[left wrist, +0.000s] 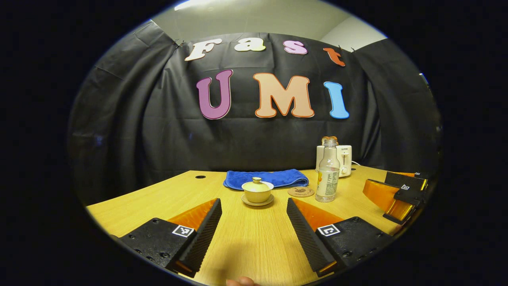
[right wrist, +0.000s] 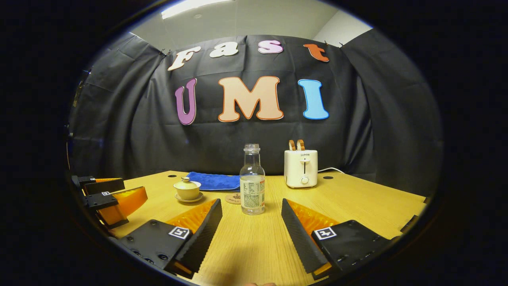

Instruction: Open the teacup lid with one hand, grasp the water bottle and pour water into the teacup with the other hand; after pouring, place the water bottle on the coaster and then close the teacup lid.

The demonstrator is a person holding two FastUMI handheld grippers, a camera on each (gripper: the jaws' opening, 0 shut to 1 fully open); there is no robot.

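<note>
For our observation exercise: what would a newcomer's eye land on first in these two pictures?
Probably the clear water bottle, standing upright mid-table just ahead of the open right gripper. Next, the lidded yellow teacup on its saucer, in front of a folded blue towel, ahead of the open left gripper. A white toaster stands at the back.

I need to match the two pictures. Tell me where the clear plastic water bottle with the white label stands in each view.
Left gripper view: the clear plastic water bottle stands right of centre, beside the round cork coaster.
Right gripper view: the bottle stands at centre, between the open fingers, coaster to its left.
Shared landmark: the white toaster behind it.
</note>
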